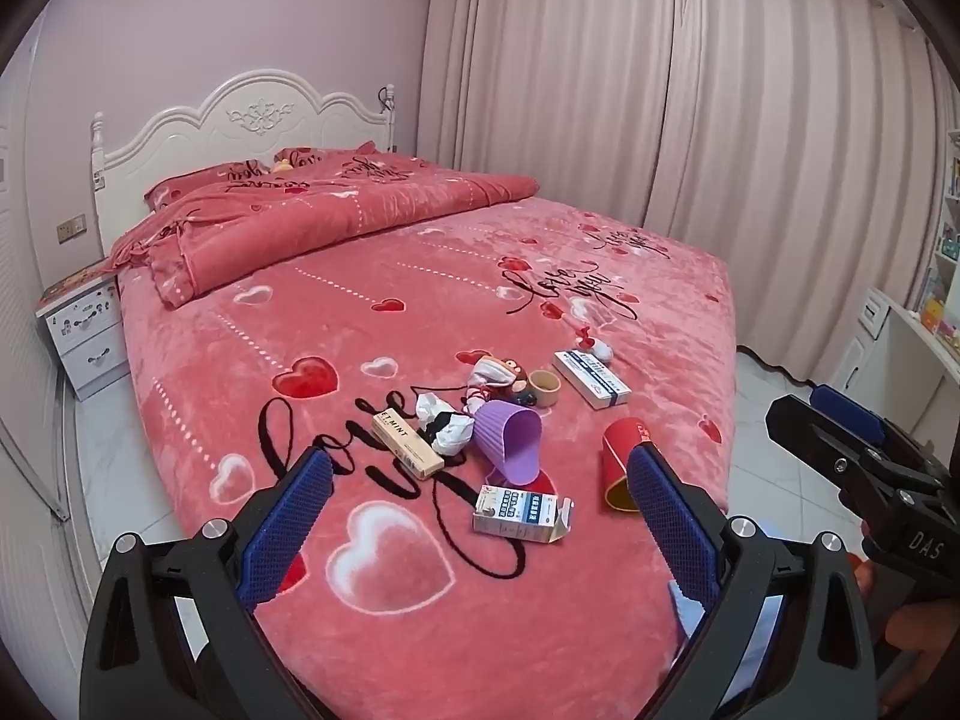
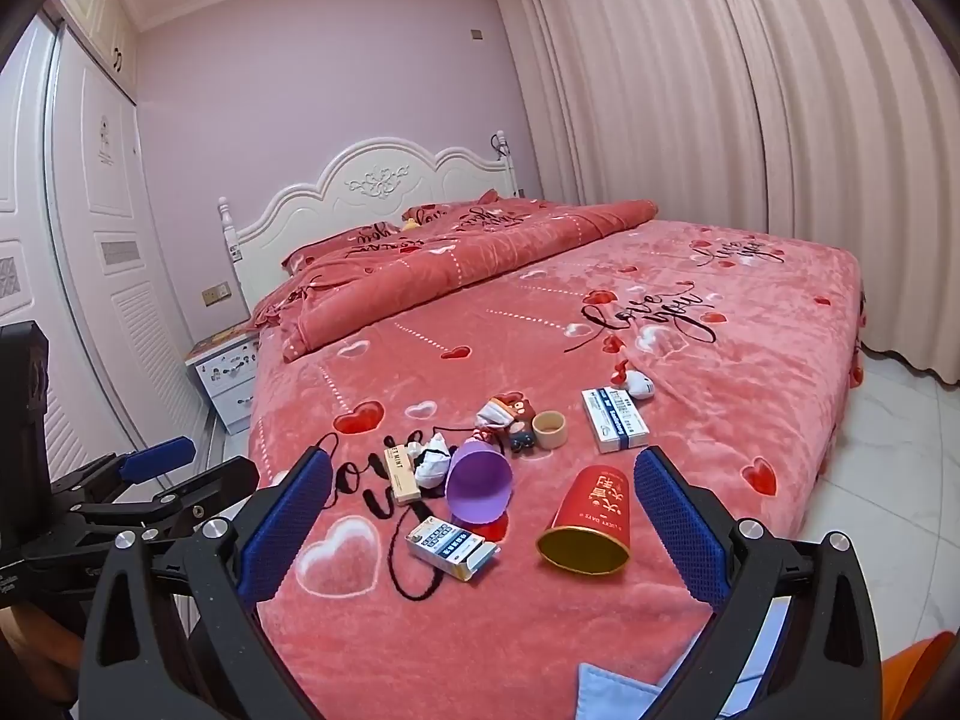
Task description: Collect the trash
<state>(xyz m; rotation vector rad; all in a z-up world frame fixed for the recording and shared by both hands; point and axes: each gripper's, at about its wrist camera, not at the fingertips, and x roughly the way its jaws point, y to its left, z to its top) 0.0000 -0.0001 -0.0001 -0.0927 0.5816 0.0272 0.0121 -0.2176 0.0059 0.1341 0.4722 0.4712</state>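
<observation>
Trash lies on the red bed [image 1: 480, 276]: a red paper cup on its side [image 1: 624, 468] [image 2: 591, 522], a purple cup on its side [image 1: 510, 441] [image 2: 480, 483], an opened small white-blue box [image 1: 519, 513] [image 2: 450, 546], a tan mint box [image 1: 405, 444] [image 2: 401, 471], crumpled white paper [image 1: 444, 426] [image 2: 432, 459], a long white-blue box [image 1: 591, 378] [image 2: 613, 420] and a tape roll [image 1: 543, 387] [image 2: 549, 427]. My left gripper [image 1: 480, 516] is open above the bed's near end, empty. My right gripper [image 2: 483, 516] is open, empty, and hovers before the cups.
A monkey toy [image 1: 501, 375] and a small white toy [image 1: 594, 348] lie among the trash. A folded quilt [image 1: 336, 210] covers the bed's head. A nightstand [image 1: 84, 330] stands left, wardrobe doors [image 2: 90, 276] further left, curtains [image 1: 660, 90] right, tiled floor [image 2: 888, 480] beside the bed.
</observation>
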